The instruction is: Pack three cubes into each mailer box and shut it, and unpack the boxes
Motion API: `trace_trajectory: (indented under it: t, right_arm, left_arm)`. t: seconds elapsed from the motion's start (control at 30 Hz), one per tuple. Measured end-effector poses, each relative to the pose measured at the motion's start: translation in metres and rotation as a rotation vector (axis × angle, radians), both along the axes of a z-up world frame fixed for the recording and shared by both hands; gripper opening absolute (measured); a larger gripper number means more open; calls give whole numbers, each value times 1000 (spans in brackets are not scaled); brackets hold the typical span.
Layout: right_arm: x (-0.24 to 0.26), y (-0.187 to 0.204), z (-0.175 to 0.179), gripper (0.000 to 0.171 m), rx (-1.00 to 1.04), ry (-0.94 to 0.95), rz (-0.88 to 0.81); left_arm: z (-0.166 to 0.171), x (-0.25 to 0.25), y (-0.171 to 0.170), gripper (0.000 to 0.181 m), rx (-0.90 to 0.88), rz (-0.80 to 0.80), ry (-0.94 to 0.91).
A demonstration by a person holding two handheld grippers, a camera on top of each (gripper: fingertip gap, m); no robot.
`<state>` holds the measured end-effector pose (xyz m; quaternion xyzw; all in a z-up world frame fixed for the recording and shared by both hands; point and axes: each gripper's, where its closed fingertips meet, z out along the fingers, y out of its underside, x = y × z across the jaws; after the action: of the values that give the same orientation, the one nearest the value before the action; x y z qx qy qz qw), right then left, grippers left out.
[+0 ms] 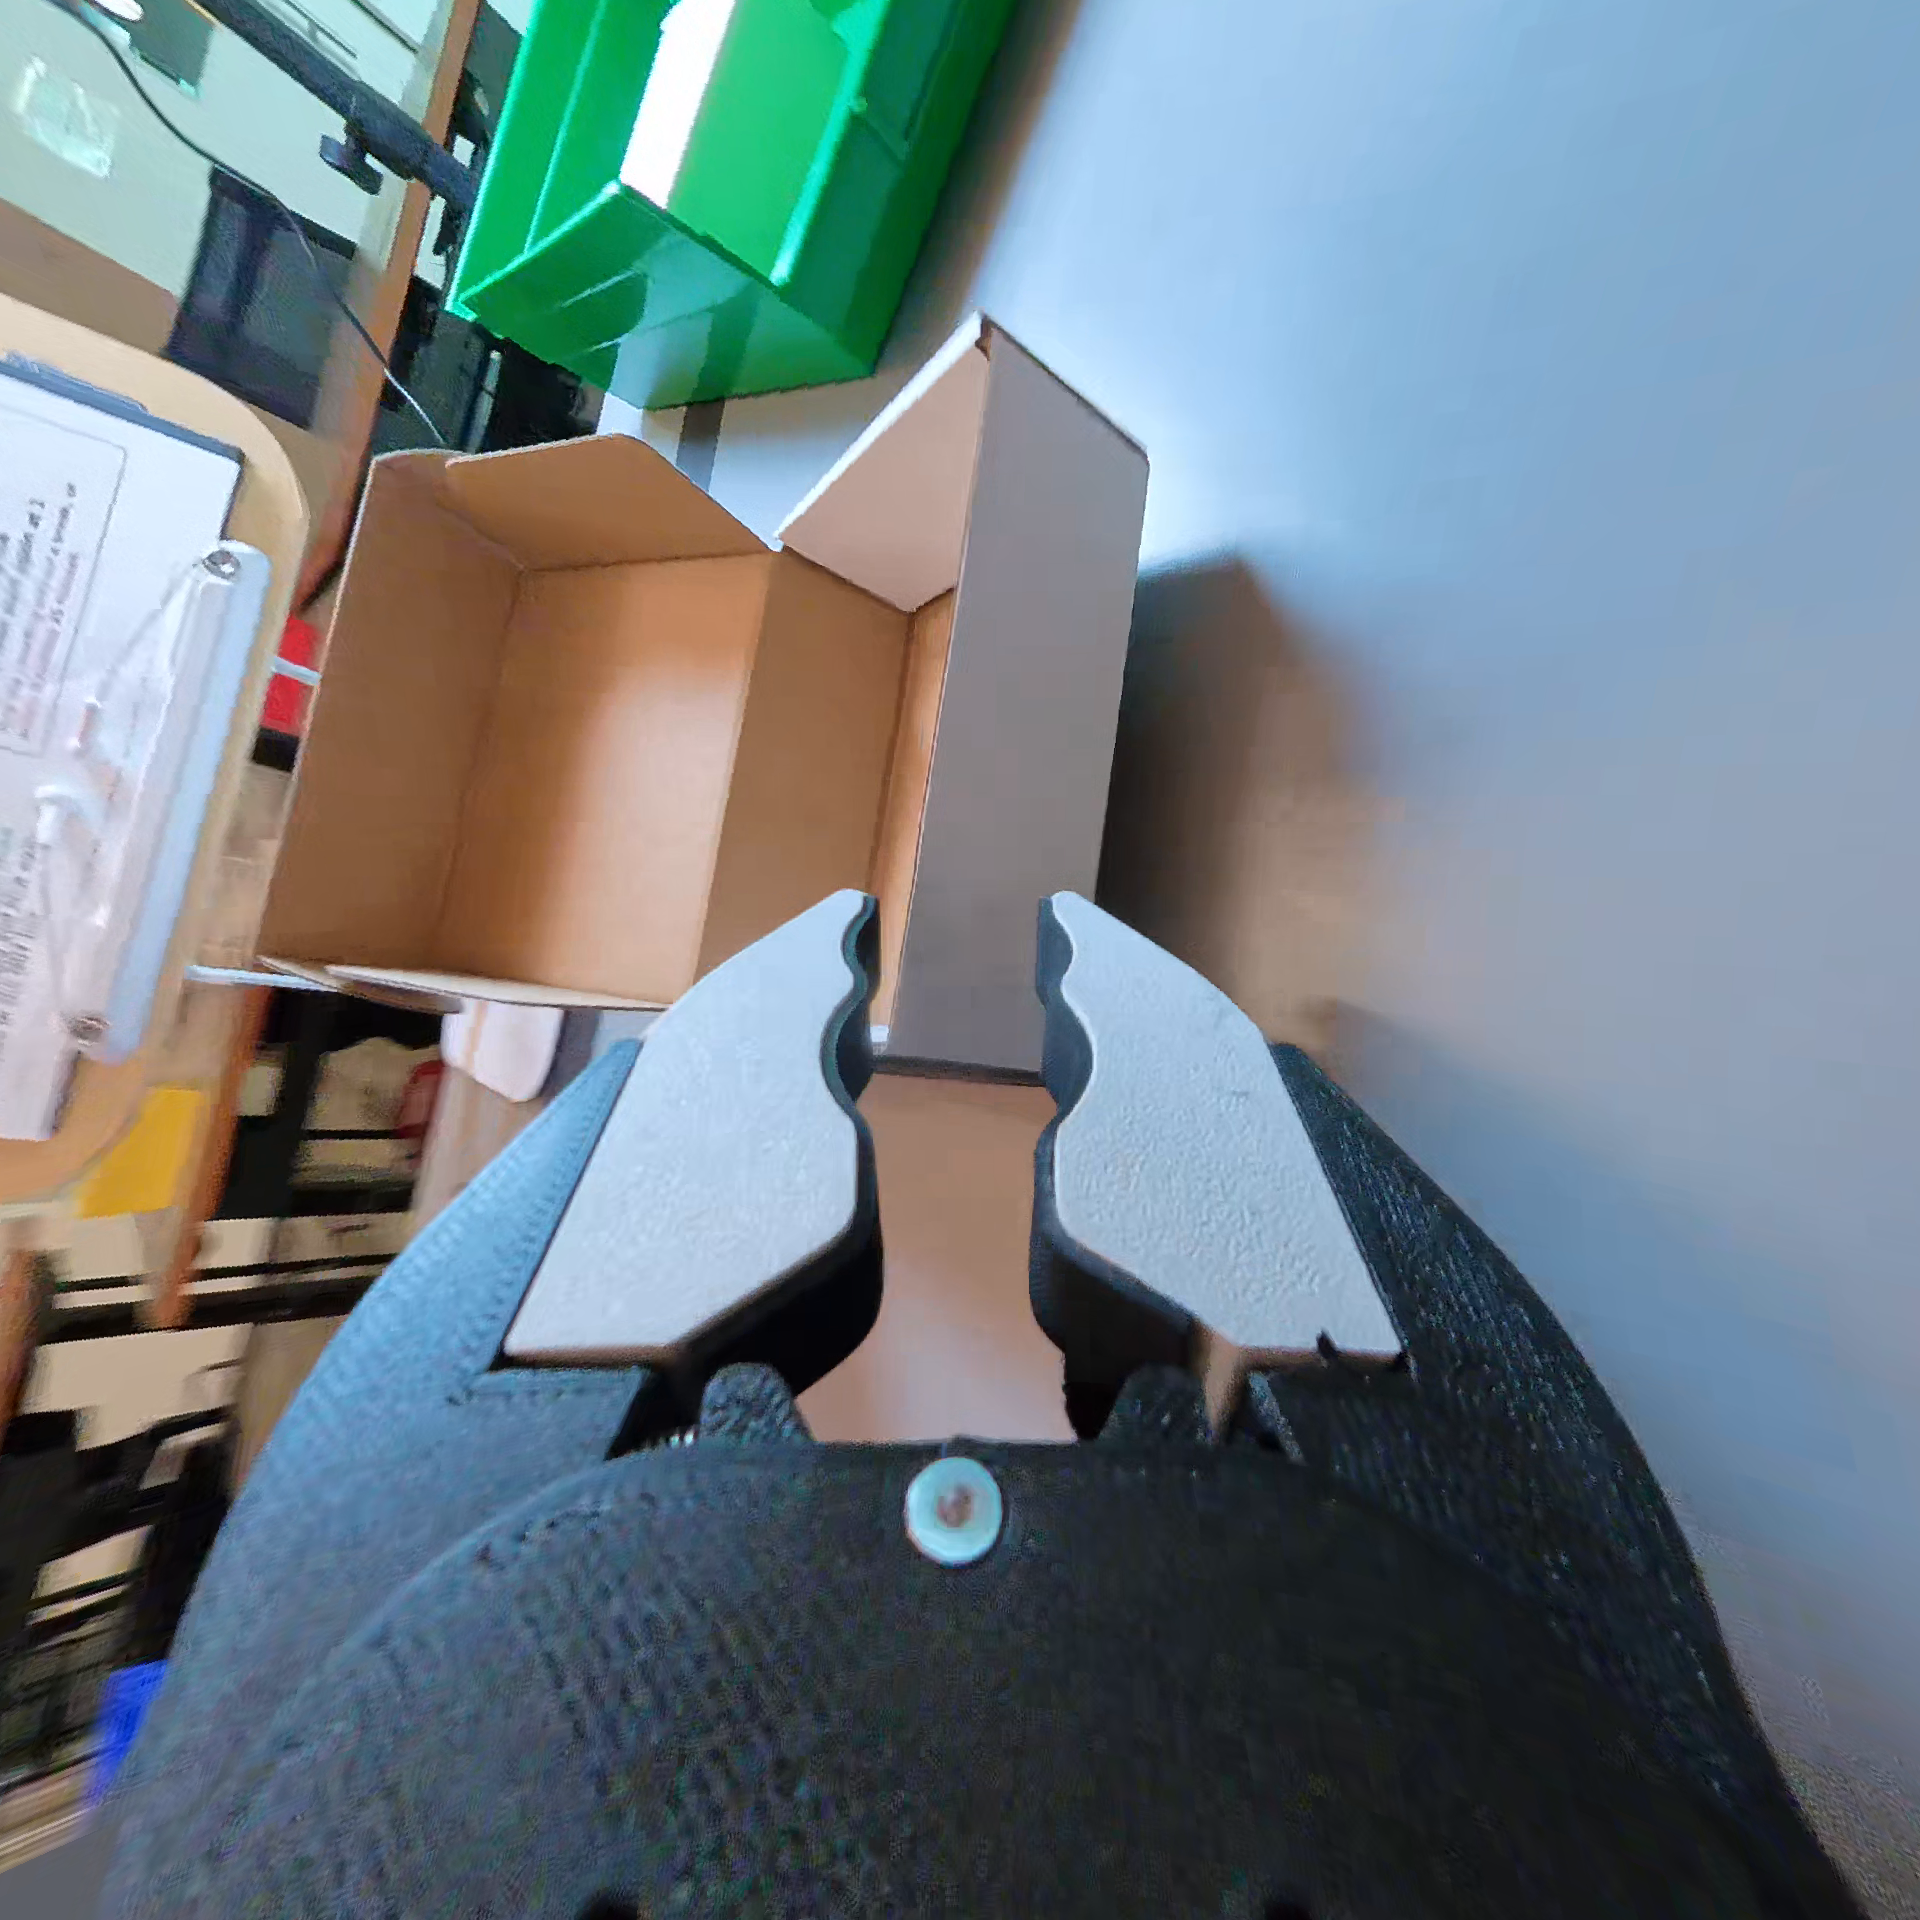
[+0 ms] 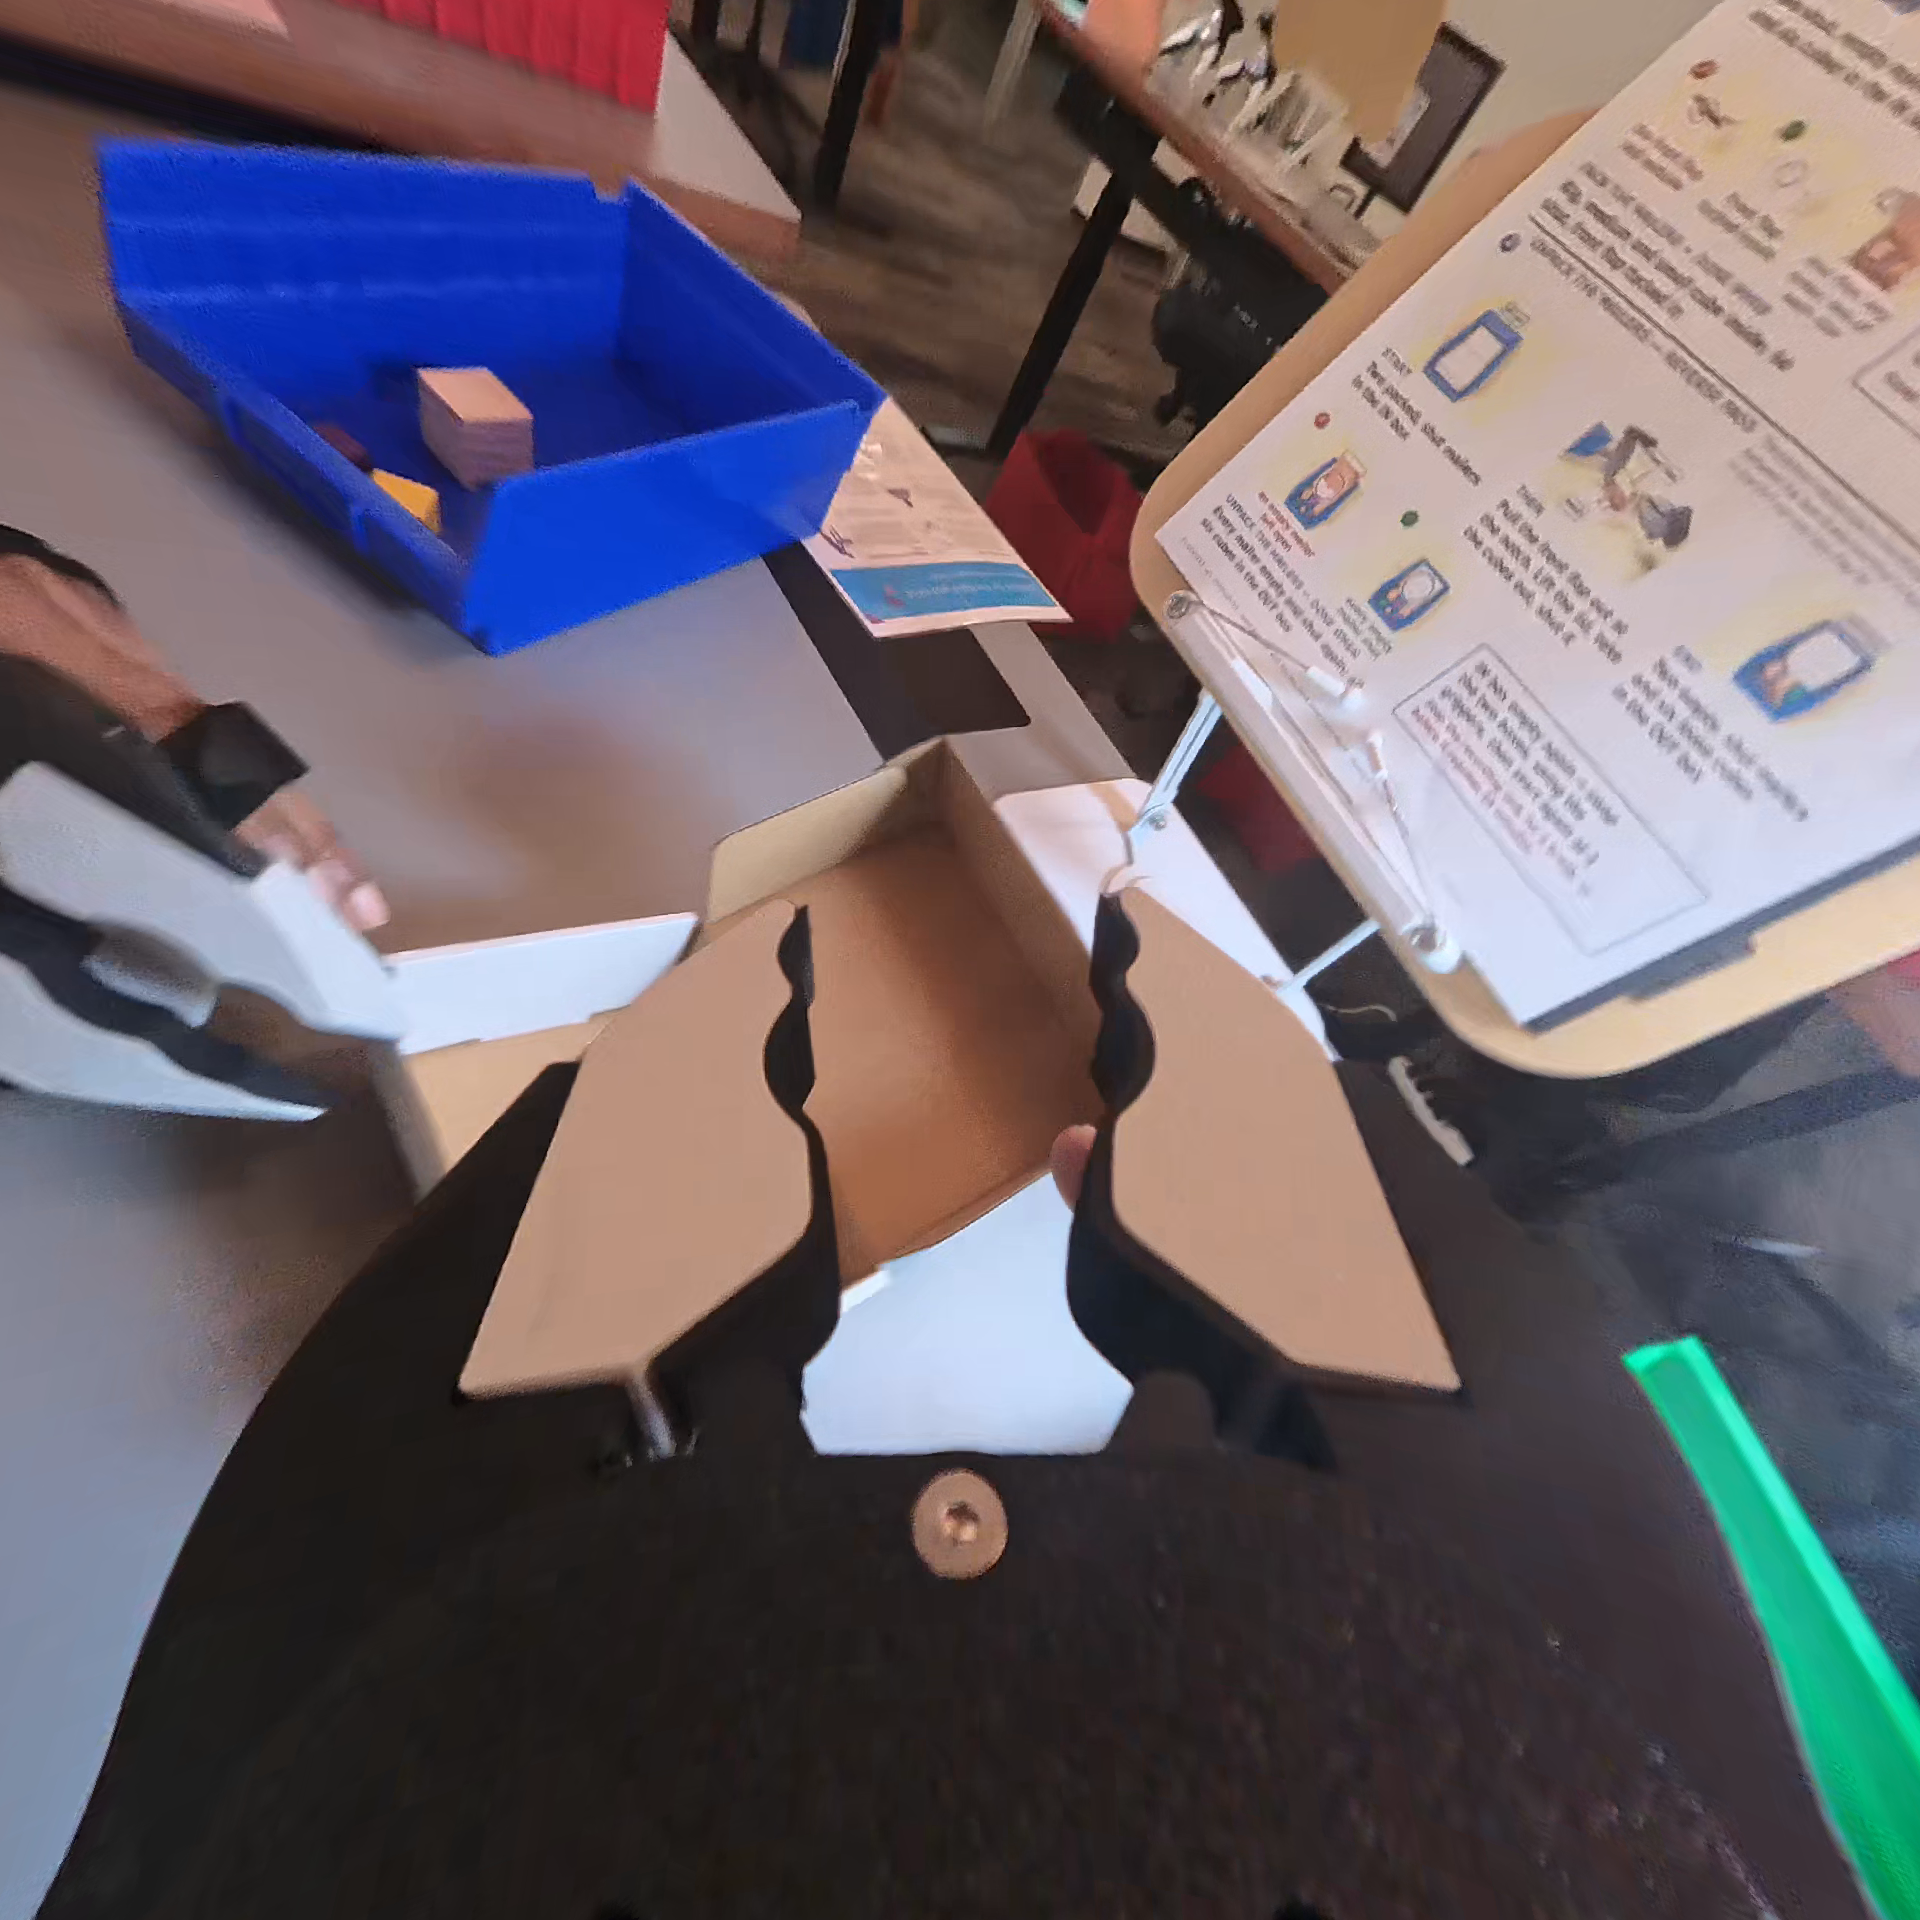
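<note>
An open, empty mailer box [image 1: 623, 748] lies on the grey table with its brown inside showing. Its lid [image 1: 1029, 727], white on the outside, stands up at the box's right. My left gripper [image 1: 958, 914] has its jaws partly apart, and the lid's narrow end panel fills the gap between them. The right wrist view shows the left gripper [image 2: 343, 1023] at the white lid flap [image 2: 540, 977], with a person's hand [image 2: 312, 862] behind. My right gripper [image 2: 951, 909] is open and empty above the box [image 2: 935, 987]. A wooden cube [image 2: 476, 424], a yellow cube [image 2: 407, 499] and a dark cube [image 2: 343, 447] lie in a blue bin [image 2: 665, 509].
A green bin [image 1: 727, 208] stands beyond the box, and its edge [image 2: 1787, 1558] shows at the lower right of the right wrist view. An instruction board on a stand [image 2: 1558, 582] hangs over the table's edge beside the box. A paper sheet [image 2: 925, 551] lies by the blue bin.
</note>
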<state>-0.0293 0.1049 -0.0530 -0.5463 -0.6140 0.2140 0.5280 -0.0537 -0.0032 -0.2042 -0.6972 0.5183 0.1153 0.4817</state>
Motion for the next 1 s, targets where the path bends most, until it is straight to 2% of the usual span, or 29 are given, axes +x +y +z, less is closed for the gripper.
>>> trace_trajectory:
  t: [0.13,0.23,0.37,0.43,0.5,0.57,0.67,0.73,0.83,1.0]
  right_arm:
    - [40,-23,-36,52,-136,95,-35]
    - [65,-30,-72,52,-207,92,-69]
    - [90,-33,-96,51,-278,142,-113]
    - [99,-30,-98,51,-294,188,-135]
    - [106,-24,-95,50,-309,239,-156]
    - [108,-20,-92,49,-346,293,-164]
    - [108,-18,-91,47,-371,319,-165]
    - [107,-20,-93,46,-354,312,-159]
    - [106,-24,-96,43,-349,309,-138]
    - [111,-22,-97,39,-356,322,-143]
  left_arm:
    - [29,-7,-16,36,-114,-10,-355]
    - [66,-43,-16,42,-122,56,-595]
    - [131,-146,-16,44,38,257,-800]
    - [152,-207,-19,44,109,400,-795]
    - [158,-265,-21,44,118,558,-743]
    - [148,-312,-19,46,48,700,-661]
    - [108,-356,-14,49,-164,839,-541]
    - [72,-355,-11,54,-352,767,-430]
    - [32,-357,-6,53,-519,694,-290]
    - [-6,-375,-12,72,-747,625,-9]
